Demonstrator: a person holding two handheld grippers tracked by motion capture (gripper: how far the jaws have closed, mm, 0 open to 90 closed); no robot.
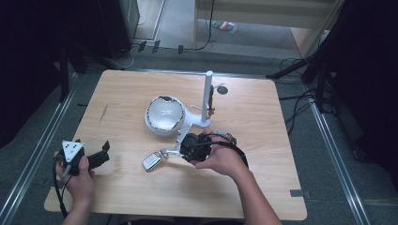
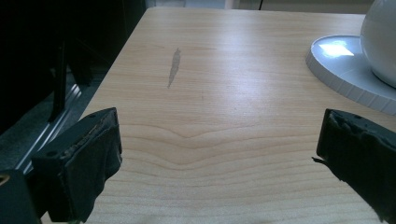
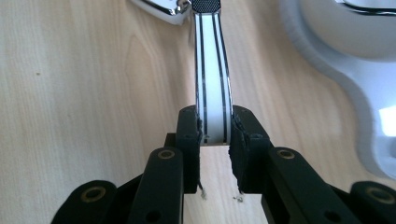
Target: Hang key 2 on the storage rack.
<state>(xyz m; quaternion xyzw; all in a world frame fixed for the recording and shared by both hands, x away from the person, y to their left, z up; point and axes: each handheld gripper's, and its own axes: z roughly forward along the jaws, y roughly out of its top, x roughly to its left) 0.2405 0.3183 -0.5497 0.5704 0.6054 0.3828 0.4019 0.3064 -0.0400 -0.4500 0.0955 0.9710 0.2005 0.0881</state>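
right gripper (image 3: 215, 135) clenched on the white strap (image 3: 212, 84) of the key fob (image 1: 152, 161), fob low over the table (image 1: 117, 93) by the white stand (image 1: 164, 117) | left gripper (image 2: 219, 154) jaws wide apart, nothing between, at table's left edge

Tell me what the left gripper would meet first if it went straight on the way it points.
Probably nothing soon: the left gripper, open, faces bare table up to the far edge. The white stand's round base lies right of that line; depth is hard to judge, so its right jaw might graze it.
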